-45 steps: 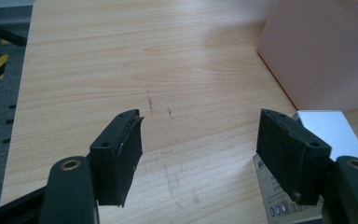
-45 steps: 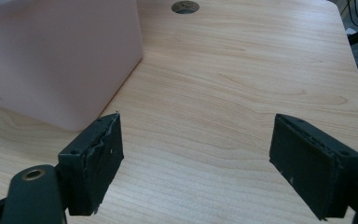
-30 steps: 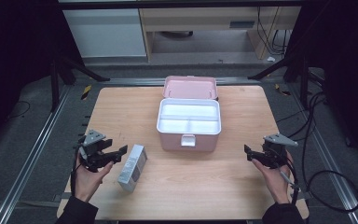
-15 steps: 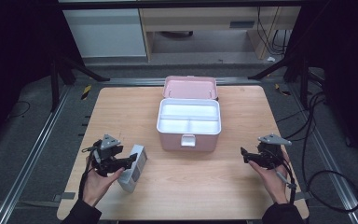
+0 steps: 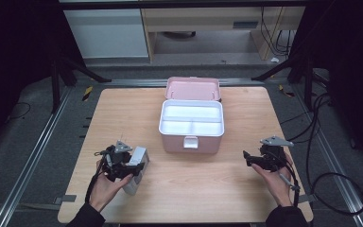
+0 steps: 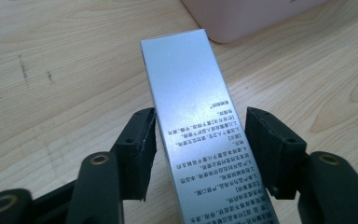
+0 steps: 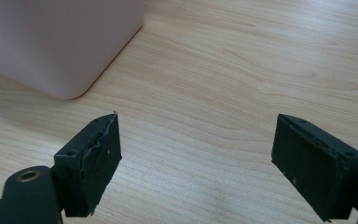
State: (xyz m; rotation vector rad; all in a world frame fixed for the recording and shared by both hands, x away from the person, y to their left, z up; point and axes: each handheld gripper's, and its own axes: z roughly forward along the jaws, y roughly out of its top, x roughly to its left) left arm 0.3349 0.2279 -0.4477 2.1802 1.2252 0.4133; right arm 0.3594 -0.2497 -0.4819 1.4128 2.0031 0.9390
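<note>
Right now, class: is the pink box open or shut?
Open. The pink box has its lid tipped back, and its white compartments look empty from the high view.

I see the silver carton (image 6: 186, 116), a long narrow box with small black print on its upper face, lying flat on the wooden table (image 5: 208, 184) near its front left corner, one short end toward the pink case (image 5: 192, 127).

Table (image 5: 179, 189) evenly lit from above, surroundings dark, pictures slightly soft.
</note>
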